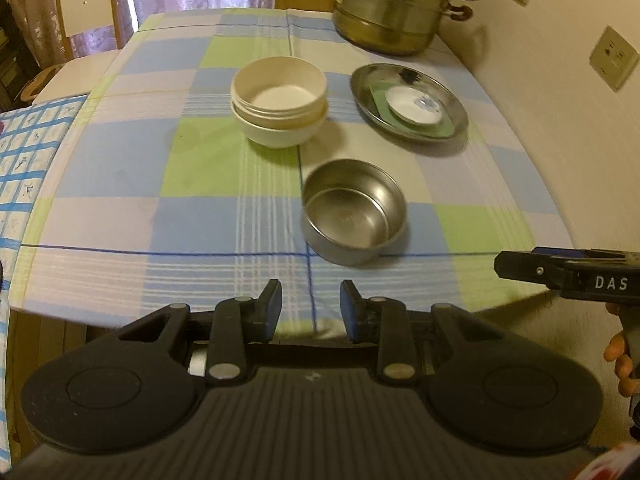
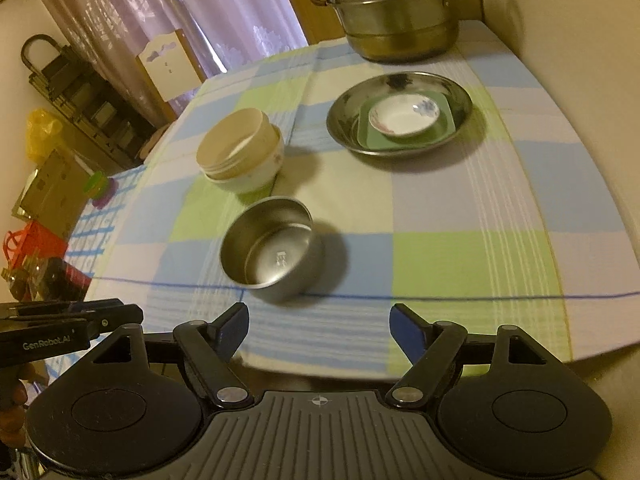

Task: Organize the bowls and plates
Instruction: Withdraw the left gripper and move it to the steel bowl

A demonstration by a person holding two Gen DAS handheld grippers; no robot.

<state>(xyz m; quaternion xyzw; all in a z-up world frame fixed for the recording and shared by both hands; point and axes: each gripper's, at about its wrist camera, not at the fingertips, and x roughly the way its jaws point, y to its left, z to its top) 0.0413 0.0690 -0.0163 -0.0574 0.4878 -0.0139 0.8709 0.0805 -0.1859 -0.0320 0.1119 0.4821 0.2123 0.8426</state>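
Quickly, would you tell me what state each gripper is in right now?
Left gripper: jaws partly open, nothing between them.
Right gripper: jaws wide open, holding nothing; the steel bowl sits on the table ahead of it.

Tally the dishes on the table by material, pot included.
Steel: 3 — small steel bowl, wide steel dish, stacked steamer pot
Cream: 2 — cream bowls, one nested in the other
Green: 1 — green square plate in the steel dish
White, floral: 1 — small saucer on the green plate
Total: 7
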